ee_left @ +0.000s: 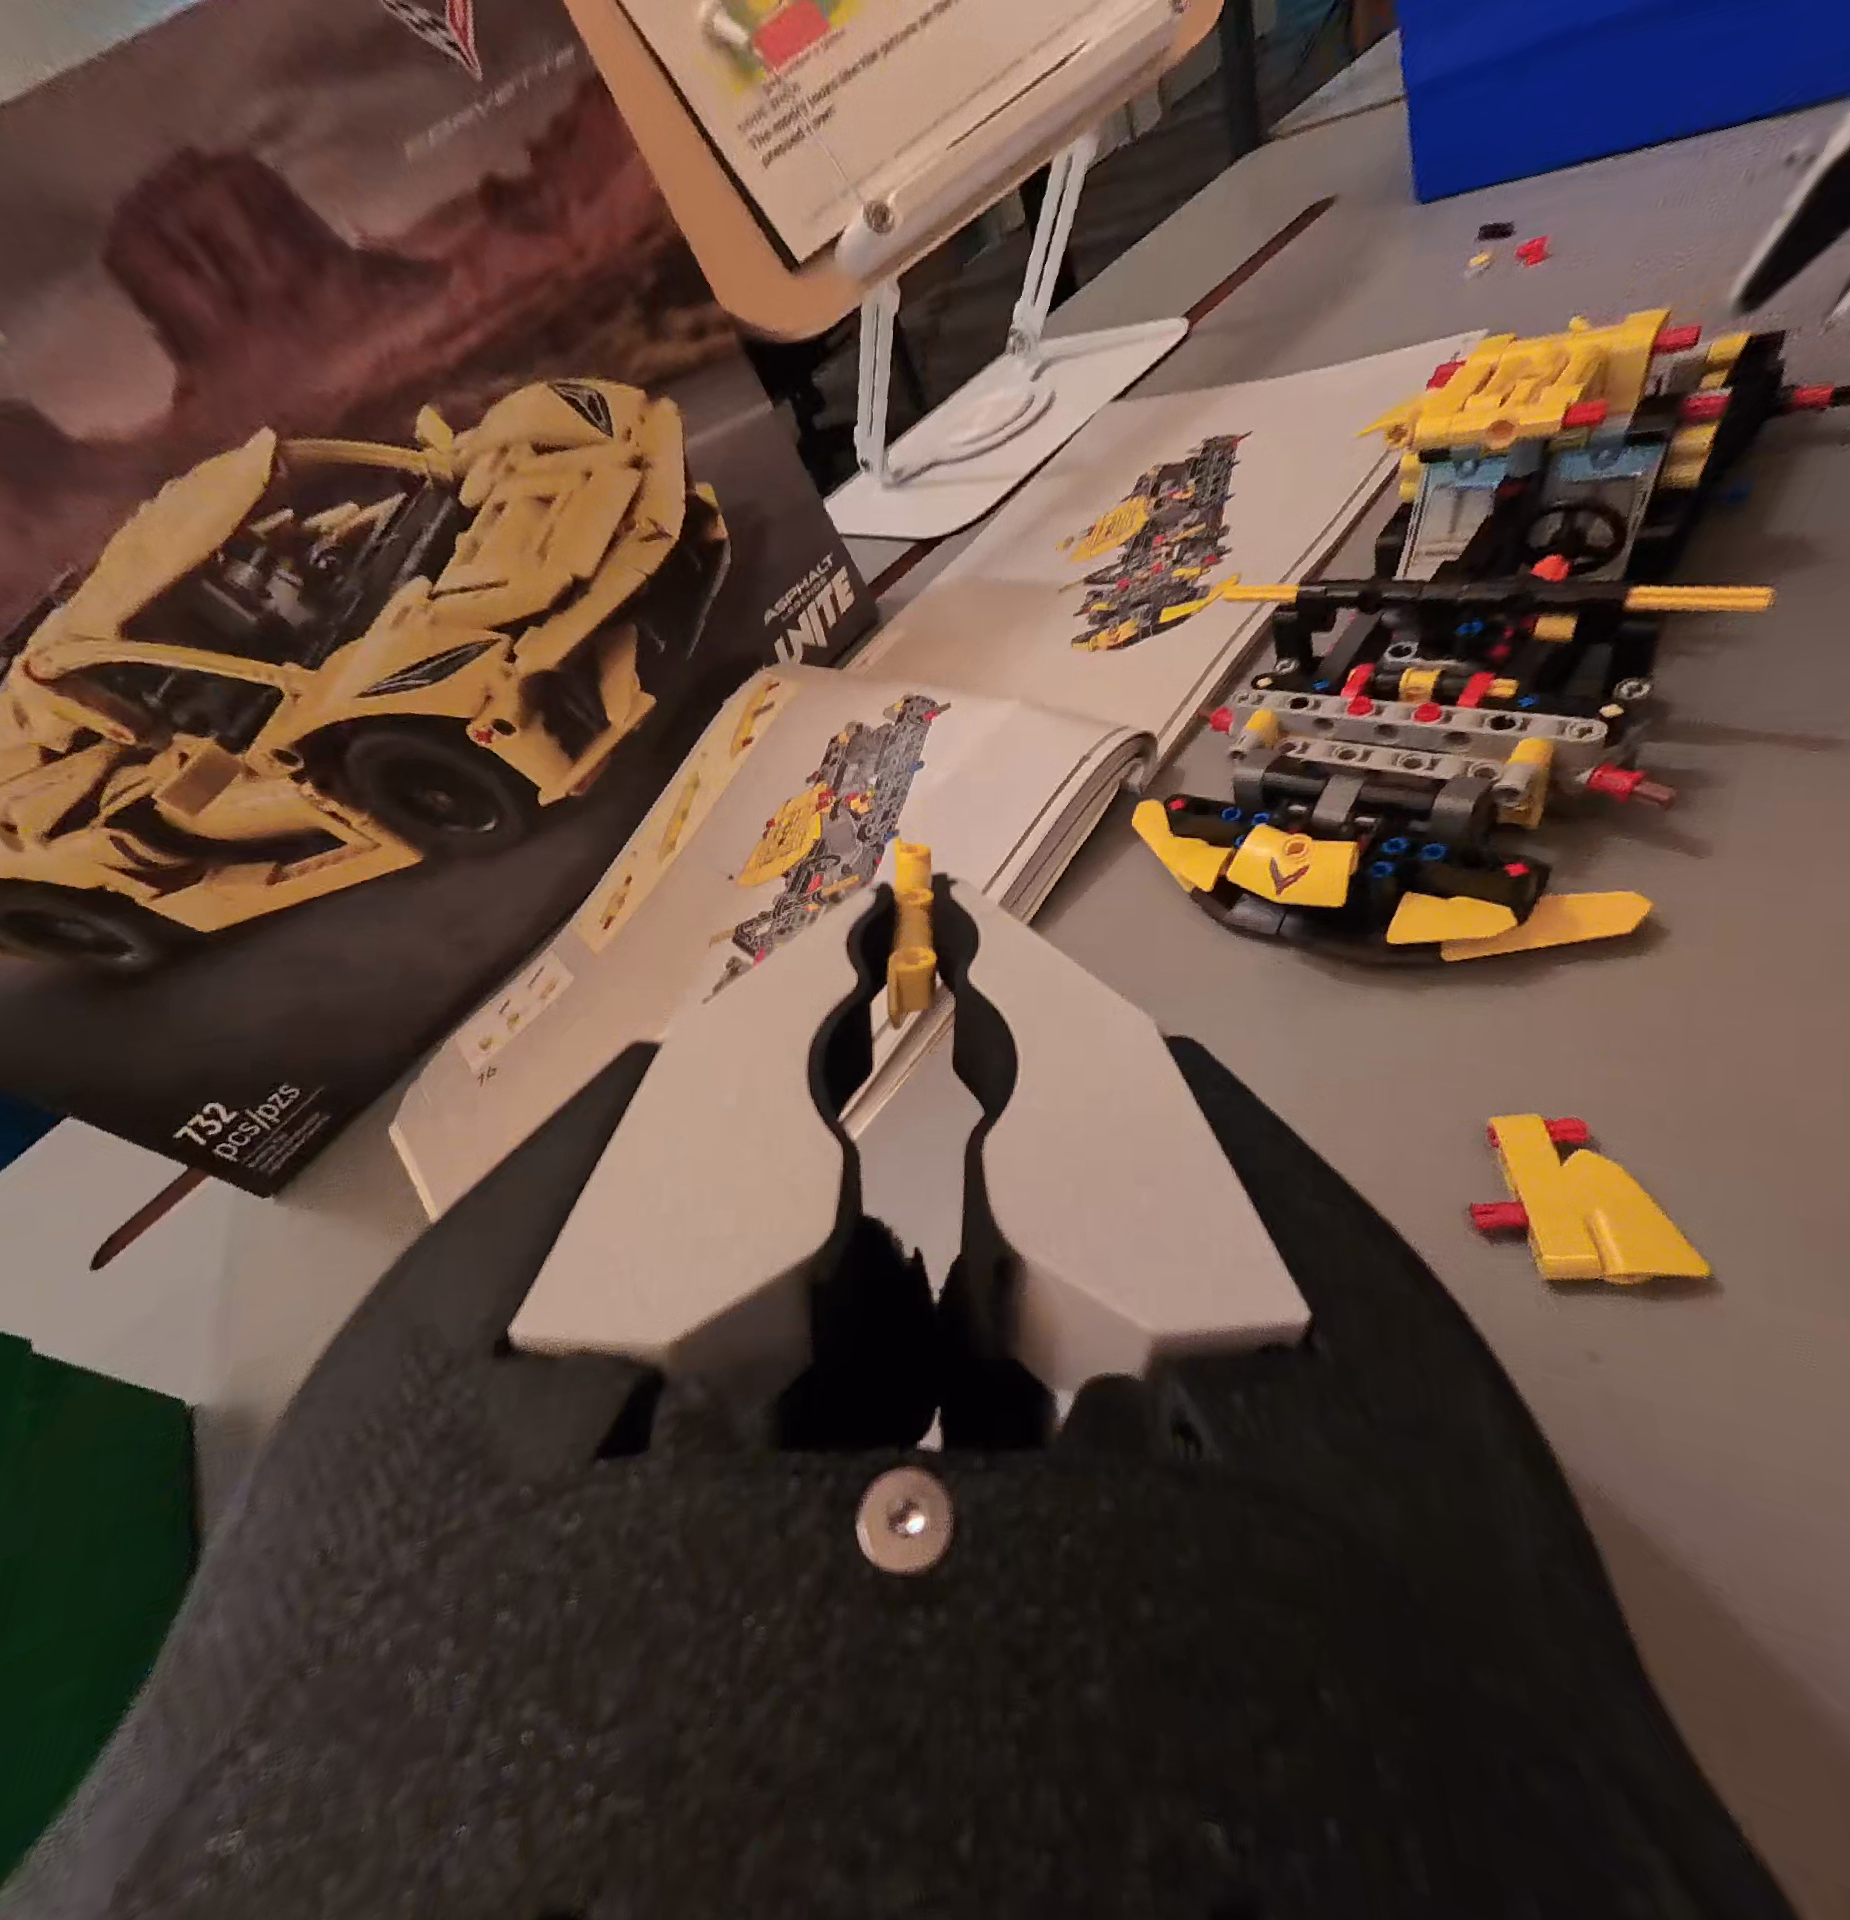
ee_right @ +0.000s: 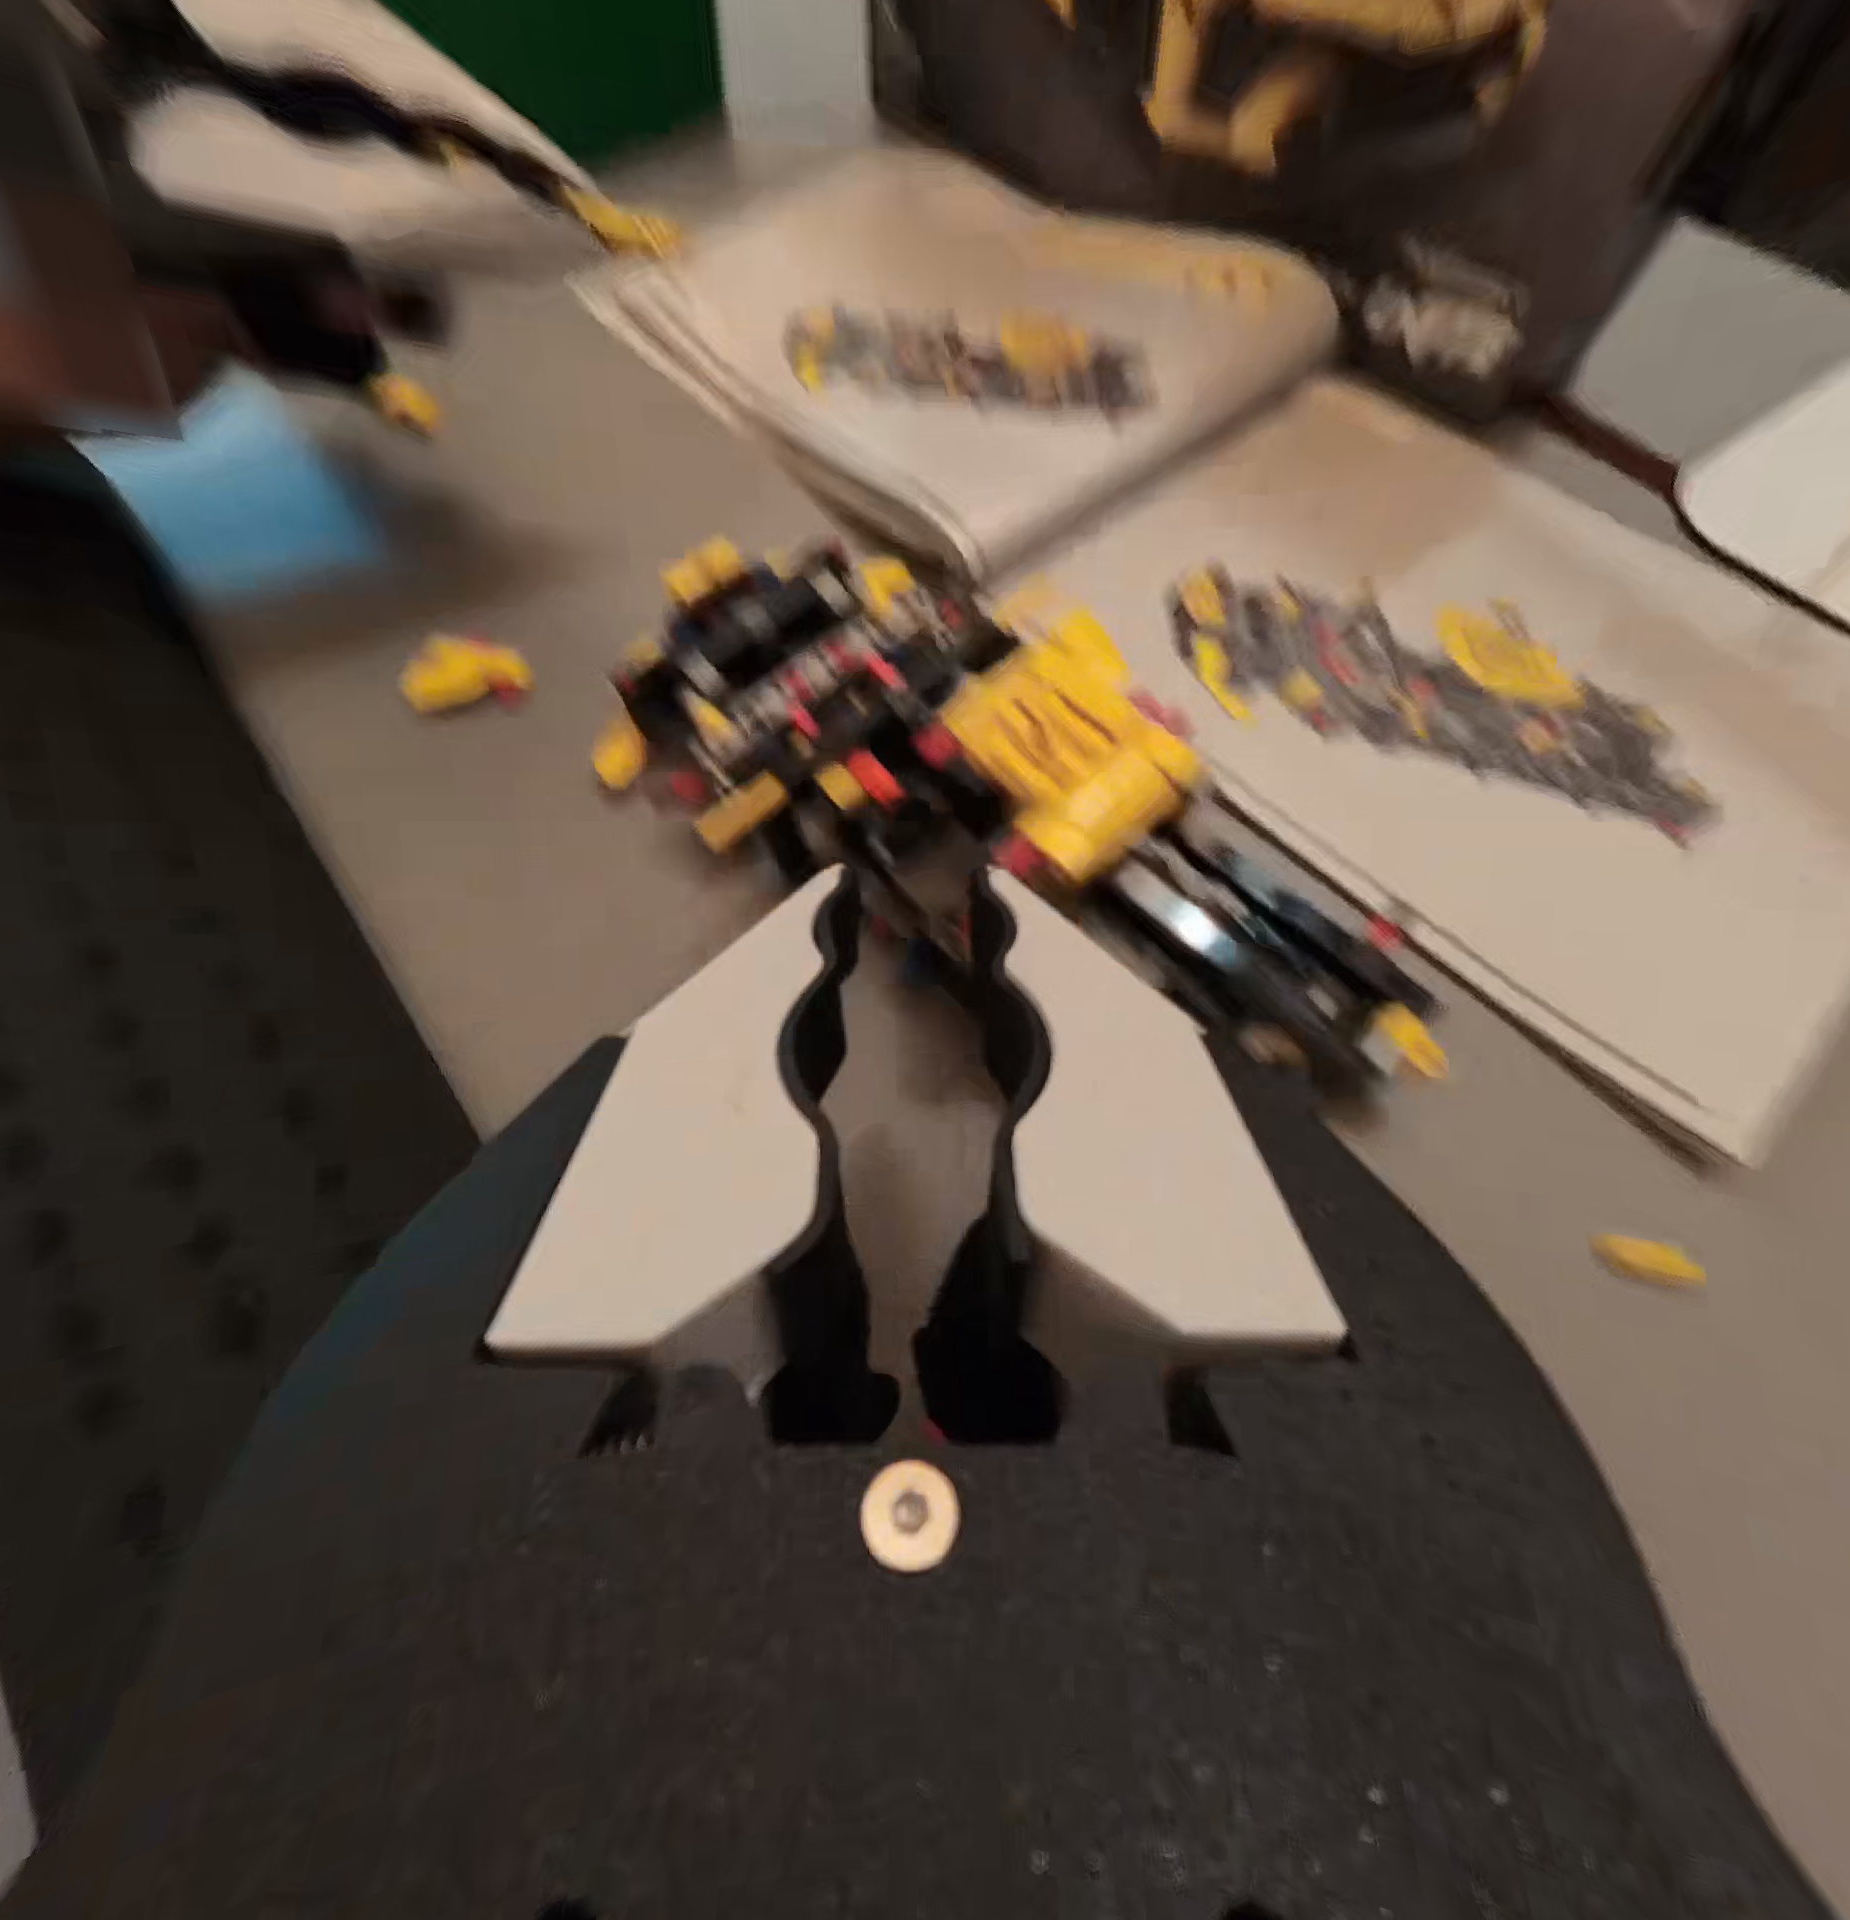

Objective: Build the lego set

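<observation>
On the grey bench [ee_left: 1316, 1143], beside the one open instruction booklet [ee_left: 1004, 665] at its middle, stands the one half-built car chassis [ee_left: 1503, 623]; stiff but apt to shed pieces, it looks best gripped by its black frame beams, where the right gripper [ee_right: 916, 914], narrowed, seems to clasp it, though blur hides contact. One loose yellow panel [ee_left: 1586, 1205] lies nearer. The left gripper [ee_left: 913, 940] pinches one small, light yellow connector [ee_left: 910, 935].
</observation>
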